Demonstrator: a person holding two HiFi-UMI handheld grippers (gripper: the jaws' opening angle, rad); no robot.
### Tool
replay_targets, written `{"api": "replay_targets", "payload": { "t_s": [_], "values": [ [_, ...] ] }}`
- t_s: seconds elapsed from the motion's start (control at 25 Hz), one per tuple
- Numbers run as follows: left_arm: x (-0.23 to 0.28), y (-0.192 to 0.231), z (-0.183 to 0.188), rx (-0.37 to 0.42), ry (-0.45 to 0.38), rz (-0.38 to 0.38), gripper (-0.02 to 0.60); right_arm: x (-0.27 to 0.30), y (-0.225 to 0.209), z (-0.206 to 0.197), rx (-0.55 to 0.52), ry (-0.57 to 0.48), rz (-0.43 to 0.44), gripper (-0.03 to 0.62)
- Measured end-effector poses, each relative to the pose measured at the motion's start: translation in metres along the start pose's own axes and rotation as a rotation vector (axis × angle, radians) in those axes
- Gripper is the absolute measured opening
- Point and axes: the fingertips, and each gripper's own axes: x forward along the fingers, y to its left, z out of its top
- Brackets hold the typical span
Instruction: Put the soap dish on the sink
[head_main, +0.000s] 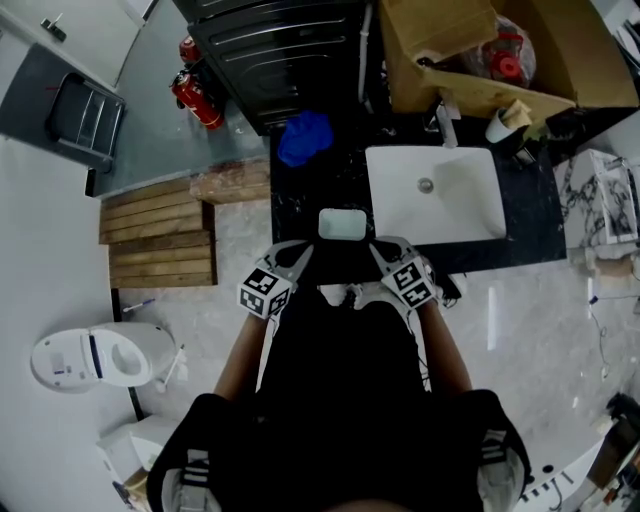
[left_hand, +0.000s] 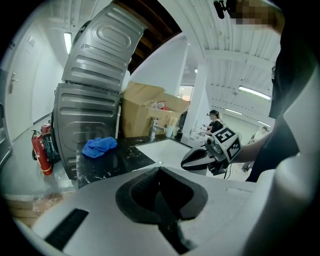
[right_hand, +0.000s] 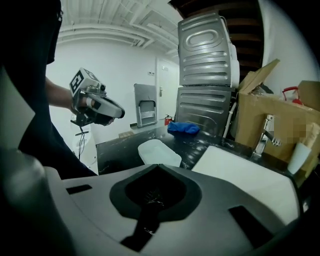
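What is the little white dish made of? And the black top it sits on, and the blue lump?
Soap dish: probably plastic. It is milky white and slightly see-through, with soft rounded edges.
Counter: looks like polished stone. It is black with white veins and shiny with reflections.
Blue lump: cloth. It is matte and crumpled into folds.

No legible text anywhere, seemingly

Dim, underexposed head view; the white sink (head_main: 465, 200) reads brightest. Gripper views show strong fisheye bending, dark vignetted corners, and ceiling strip lights (left_hand: 252, 90) at right.
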Motion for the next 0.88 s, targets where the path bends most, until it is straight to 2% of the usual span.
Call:
{"api": "replay_targets", "payload": {
  "t_s": [0.36, 0.88],
  "values": [
    [0.0028, -0.0016, 0.0004, -0.037, -0.012, -0.009, 0.0, 0.0049, 0.0025, -0.0018, 0.017, -0.007, 0.015, -0.006],
    [0.0049, -0.0004, -0.0058, -0.043, -0.008, -0.005, 0.0, 0.007, 0.0027, -0.003, 0.001, 0.007, 0.016, -0.006]
  ]
}}
